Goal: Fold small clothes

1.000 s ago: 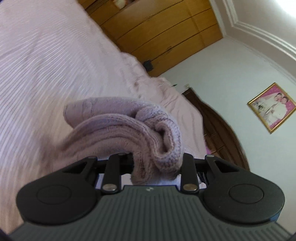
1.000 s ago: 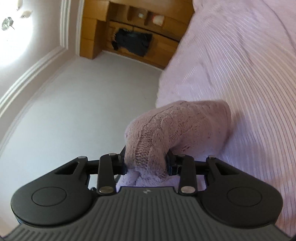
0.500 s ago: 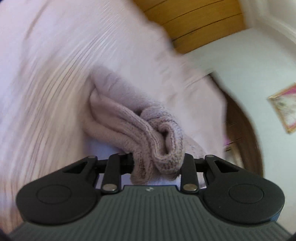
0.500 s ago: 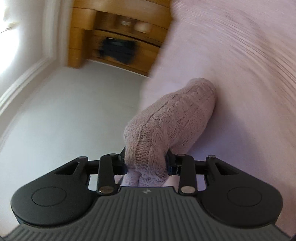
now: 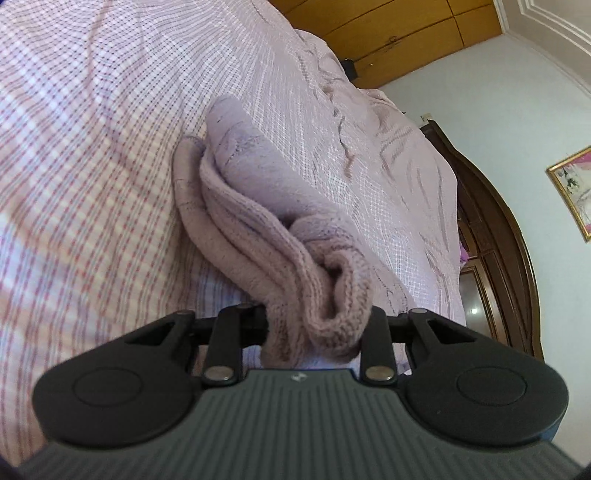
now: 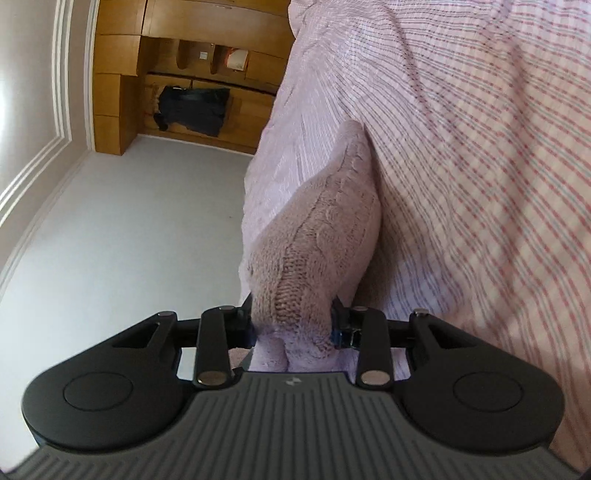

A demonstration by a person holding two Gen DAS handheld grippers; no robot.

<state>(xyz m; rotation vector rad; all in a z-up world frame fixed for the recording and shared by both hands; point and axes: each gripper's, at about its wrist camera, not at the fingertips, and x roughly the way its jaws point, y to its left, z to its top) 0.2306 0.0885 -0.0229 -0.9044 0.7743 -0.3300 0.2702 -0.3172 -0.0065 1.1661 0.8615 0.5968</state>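
Note:
A small pale pink knitted garment (image 5: 258,206) is bunched and folded over itself, its far end resting on the checked bed sheet (image 5: 92,147). My left gripper (image 5: 317,328) is shut on a thick rolled edge of it. In the right wrist view the same knit garment (image 6: 325,229) runs from the bed into my right gripper (image 6: 295,325), which is shut on another bunched part. The fingertips of both grippers are hidden by the knit.
The pink and white checked sheet (image 6: 480,147) covers the bed. A rumpled pink quilt (image 5: 388,140) lies at the far end. A wooden wardrobe (image 5: 388,33), a dark wooden headboard (image 5: 498,236), a framed picture (image 5: 572,188) and wooden shelves with dark clothing (image 6: 192,107) stand around the room.
Both grippers have come down towards the bed with the garment. Its far end now lies on the sheet and it stretches out longer from the jaws. Both grips are unchanged.

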